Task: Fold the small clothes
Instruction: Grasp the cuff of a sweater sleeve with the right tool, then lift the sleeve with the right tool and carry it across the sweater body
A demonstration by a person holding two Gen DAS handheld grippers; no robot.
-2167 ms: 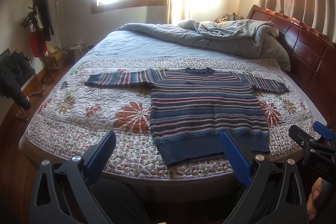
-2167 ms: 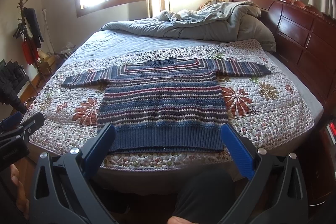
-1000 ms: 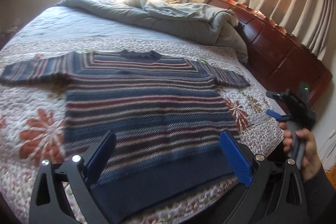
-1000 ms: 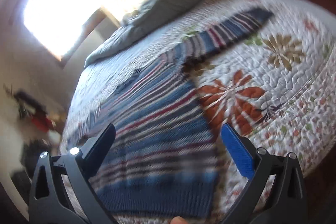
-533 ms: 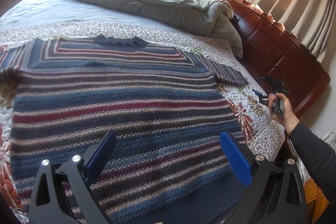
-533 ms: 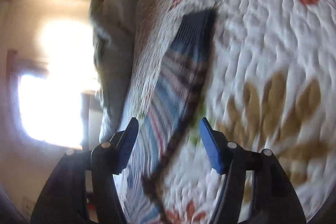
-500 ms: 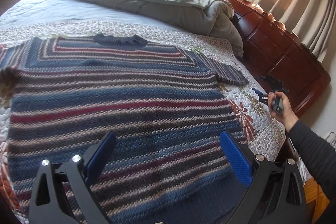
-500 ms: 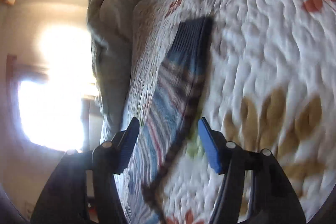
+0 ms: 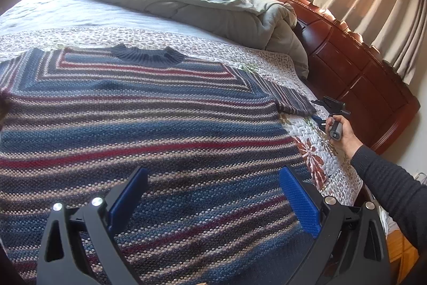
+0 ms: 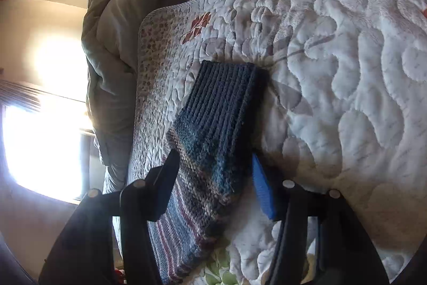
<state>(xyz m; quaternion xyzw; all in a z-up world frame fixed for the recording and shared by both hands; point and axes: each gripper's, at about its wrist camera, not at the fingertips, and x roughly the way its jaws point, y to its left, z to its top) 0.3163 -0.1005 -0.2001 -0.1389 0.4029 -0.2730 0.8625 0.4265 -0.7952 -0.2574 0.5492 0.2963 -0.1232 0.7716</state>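
A white quilted floral bedspread (image 9: 315,124) covers the bed. On it lies a striped blue, red and beige knitted sweater (image 9: 133,124), spread flat under the wide-open left gripper (image 9: 213,199). Farther off, the right gripper (image 10: 213,178), jaws just narrowed, straddles its ribbed sleeve cuff (image 10: 226,98) unpinched. Beyond lies a rumpled grey duvet (image 9: 213,10).

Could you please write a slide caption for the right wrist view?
Right gripper straddling the striped sweater's sleeve cuff on the quilt, jaws partly closed.
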